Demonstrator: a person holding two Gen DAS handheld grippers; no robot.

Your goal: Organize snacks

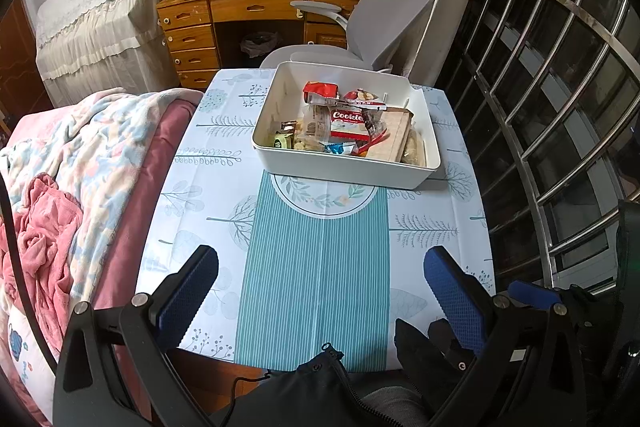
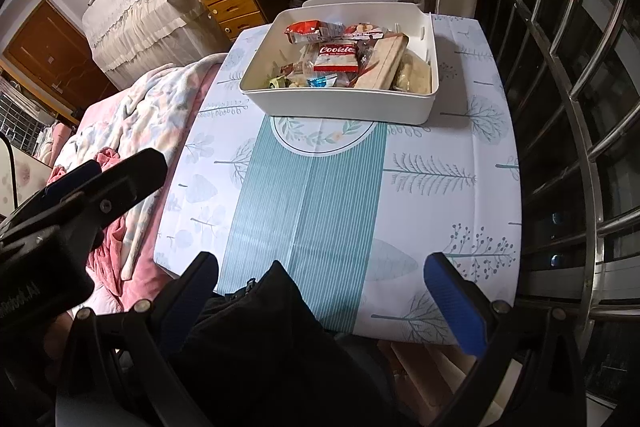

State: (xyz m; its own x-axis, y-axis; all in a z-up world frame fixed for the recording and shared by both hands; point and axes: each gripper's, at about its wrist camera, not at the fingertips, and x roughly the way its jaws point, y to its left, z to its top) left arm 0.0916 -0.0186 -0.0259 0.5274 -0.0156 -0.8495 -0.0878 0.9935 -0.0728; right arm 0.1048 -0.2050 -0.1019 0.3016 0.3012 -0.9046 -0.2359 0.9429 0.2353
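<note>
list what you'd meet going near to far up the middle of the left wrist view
left gripper with jaws open → teal striped runner → round wreath print → white bin of snacks, Cookies pack in it → grey chair → wooden desk

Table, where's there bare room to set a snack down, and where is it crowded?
The free patch is the teal striped runner between the white bin and the near table edge, plus the tree-print cloth on either side of it. It is crowded inside the bin, where snack packets are piled. Both the left gripper and right gripper are open and hold nothing.
</note>
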